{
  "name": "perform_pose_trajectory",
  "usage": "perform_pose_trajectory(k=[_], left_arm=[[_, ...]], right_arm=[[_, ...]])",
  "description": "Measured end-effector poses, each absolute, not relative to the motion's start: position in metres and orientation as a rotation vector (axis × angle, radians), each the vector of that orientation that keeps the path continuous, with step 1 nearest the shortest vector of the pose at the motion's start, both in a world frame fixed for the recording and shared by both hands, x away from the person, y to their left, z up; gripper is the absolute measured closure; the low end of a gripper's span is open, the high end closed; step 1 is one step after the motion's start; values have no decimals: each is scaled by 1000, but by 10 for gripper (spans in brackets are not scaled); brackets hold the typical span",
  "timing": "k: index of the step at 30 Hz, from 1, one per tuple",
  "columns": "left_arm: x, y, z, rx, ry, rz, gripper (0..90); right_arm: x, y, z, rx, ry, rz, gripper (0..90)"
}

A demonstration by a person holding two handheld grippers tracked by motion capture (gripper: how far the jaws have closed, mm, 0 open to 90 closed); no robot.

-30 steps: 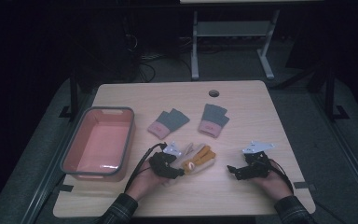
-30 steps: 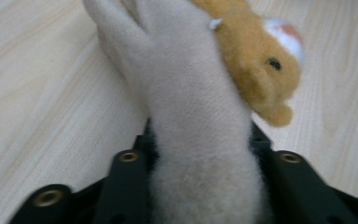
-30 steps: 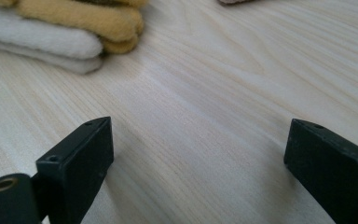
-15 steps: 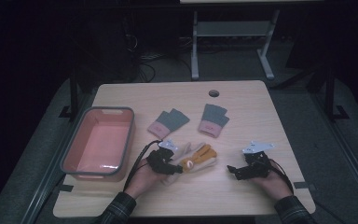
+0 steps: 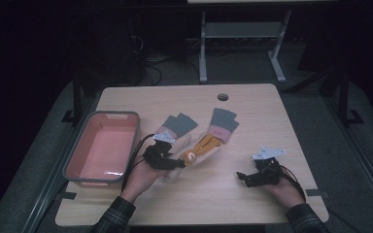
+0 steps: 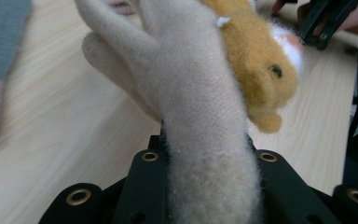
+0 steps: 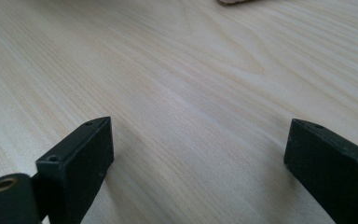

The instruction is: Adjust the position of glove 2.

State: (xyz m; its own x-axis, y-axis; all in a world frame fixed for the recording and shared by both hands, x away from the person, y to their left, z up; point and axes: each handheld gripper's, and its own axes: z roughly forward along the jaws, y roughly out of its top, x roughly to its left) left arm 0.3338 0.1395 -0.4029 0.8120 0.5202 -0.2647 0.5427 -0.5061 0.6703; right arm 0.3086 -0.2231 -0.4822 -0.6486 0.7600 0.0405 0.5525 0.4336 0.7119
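Observation:
A fuzzy beige sock point(image 6: 191, 93) is pinched between the jaws of my left gripper point(image 6: 205, 186), and an orange sock with a small animal face point(image 6: 256, 60) hangs against it. From above, the left gripper point(image 5: 175, 165) sits at the table's front left with the beige sock point(image 5: 187, 144) and the orange sock point(image 5: 203, 144) trailing away from it, partly lifted. Its jaws have just been closing, with the sock between them. My right gripper point(image 5: 243, 177) rests at the front right, jaws open over bare wood point(image 7: 200, 154).
A pink bin with a grey rim point(image 5: 75, 155) stands at the left. Two pairs of grey socks with pink cuffs point(image 5: 179, 124) point(image 5: 223, 121) lie behind the fuzzy socks. A cable hole point(image 5: 223, 97) is near the wooden table's point(image 5: 213, 199) far edge.
The left gripper has risen with the beige sock in its jaws, and the orange sock has come up with it. The right gripper has stayed in place.

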Motion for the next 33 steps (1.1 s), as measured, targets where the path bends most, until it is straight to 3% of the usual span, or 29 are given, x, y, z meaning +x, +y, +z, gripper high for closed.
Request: perform_pose_trajectory(k=[22,33], left_arm=[[335,205,-355,2122,890,94,743],[334,239,-349,2107,943,159,742]], right_arm=[[309,-223,-482,1133,2404,1033,79],[309,-223,-482,1134,2404,1033,79]])
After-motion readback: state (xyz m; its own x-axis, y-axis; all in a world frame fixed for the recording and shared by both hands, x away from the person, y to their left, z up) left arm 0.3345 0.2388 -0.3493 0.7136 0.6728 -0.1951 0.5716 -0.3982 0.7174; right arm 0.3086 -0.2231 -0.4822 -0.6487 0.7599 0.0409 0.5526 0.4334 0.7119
